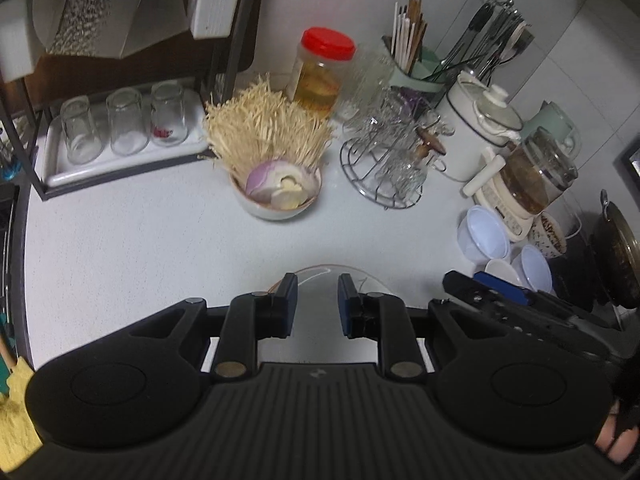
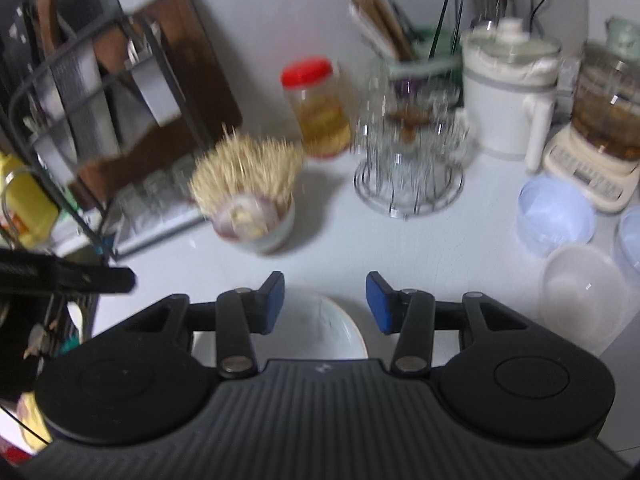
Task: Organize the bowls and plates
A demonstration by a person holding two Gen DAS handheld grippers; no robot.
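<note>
toothpick bowl (image 1: 276, 196) left of glass rack (image 1: 386, 164), jar (image 1: 320, 74) behind

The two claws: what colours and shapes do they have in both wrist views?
The left claw and the right claw match: matte black ribbed body, two round black discs, black linkage arms with silver pivots, and flat blue pads on the fingers.

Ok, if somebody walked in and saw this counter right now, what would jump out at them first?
Probably the bowl mid-counter, bristling with pale sticks above a cut onion. Behind it stands a red-lidded jar of yellow liquid, beside a wire rack of glassware. Nearest, both grippers hover open over a white bowl: the right gripper above it, the left gripper alongside.
</note>
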